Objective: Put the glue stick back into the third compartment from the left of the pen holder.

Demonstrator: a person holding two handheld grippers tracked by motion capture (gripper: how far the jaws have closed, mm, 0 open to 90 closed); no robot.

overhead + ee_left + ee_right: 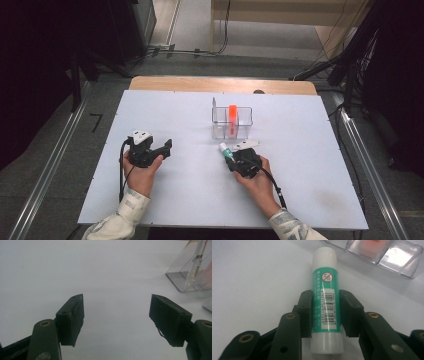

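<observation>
Grasp step: the right gripper (325, 312) has its jaws clamped on the glue stick (325, 297). Next, lift toward the clear organizer (387, 255) ahead. The left gripper (116, 315) has wide, empty jaws.

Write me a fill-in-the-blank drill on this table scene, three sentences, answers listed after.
1. The right gripper is shut on a ____ stick with a green label.
2. The left gripper holds nothing; its jaws stand ____.
3. The orange block stands inside the clear ____, beyond the right gripper in the high view.

Missing words: glue; open; organizer
</observation>
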